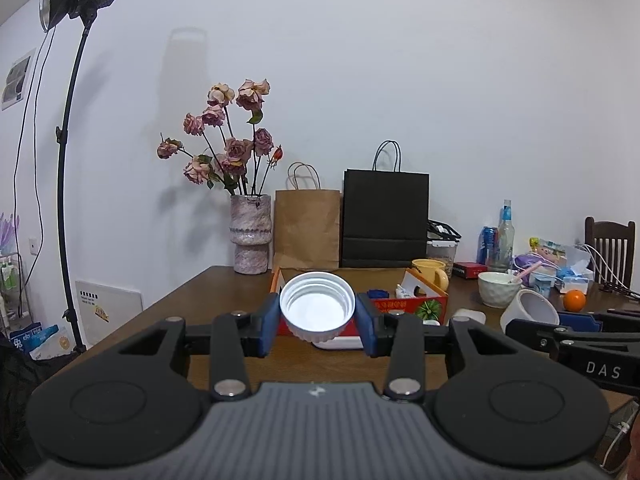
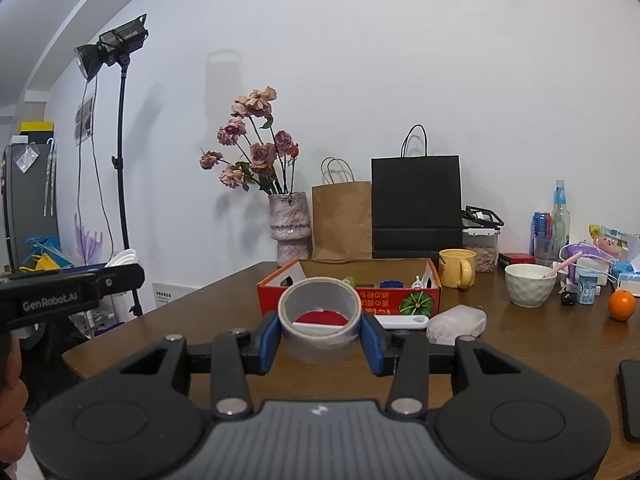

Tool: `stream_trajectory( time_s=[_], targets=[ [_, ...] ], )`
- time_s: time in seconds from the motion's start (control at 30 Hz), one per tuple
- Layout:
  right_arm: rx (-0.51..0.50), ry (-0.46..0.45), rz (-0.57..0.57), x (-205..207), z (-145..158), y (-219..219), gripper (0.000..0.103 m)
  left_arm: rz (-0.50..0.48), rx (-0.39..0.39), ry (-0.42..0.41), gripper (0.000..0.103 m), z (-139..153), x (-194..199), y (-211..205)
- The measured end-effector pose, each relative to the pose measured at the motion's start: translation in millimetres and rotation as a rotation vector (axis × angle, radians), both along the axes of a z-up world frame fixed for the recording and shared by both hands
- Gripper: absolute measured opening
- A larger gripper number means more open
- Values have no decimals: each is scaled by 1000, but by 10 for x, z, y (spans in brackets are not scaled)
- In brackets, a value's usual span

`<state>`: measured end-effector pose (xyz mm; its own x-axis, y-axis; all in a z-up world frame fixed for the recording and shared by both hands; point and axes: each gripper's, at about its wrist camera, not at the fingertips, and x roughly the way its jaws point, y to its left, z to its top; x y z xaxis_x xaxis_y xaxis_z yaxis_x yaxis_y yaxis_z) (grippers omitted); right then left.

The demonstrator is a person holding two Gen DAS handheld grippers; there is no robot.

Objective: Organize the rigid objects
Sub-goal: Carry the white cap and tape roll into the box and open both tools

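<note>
The left gripper (image 1: 317,322) grasps a white jar lid (image 1: 317,306); the right gripper (image 2: 320,338) grasps a tape roll (image 2: 319,318). Both hover before the red cardboard box (image 2: 384,304) on the bench (image 2: 520,340) (carry stage, seemingly). Next, each must reach over the box rim before releasing.

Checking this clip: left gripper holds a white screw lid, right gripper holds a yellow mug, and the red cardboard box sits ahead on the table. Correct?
Not quite. The right gripper holds a roll of grey tape, as the right wrist view shows; the yellow mug stands on the table beside the red cardboard box. The left gripper does hold the white screw lid.
</note>
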<state>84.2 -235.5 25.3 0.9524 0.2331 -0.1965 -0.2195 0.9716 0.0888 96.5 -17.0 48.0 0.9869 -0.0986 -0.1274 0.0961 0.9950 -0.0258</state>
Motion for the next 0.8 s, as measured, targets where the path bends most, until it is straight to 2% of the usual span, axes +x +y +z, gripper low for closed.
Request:
stream_trajectory(
  time_s=[0.17, 0.37, 0.8],
  targets=[
    [4, 15, -3, 437, 35, -73, 42, 12, -16, -27, 40, -35, 413, 14],
    [9, 42, -20, 1192, 59, -188, 42, 47, -5, 4, 40, -80, 1151, -21],
    [-10, 115, -32, 2984, 13, -272, 42, 14, 3, 103, 40, -137, 2936, -212]
  ],
)
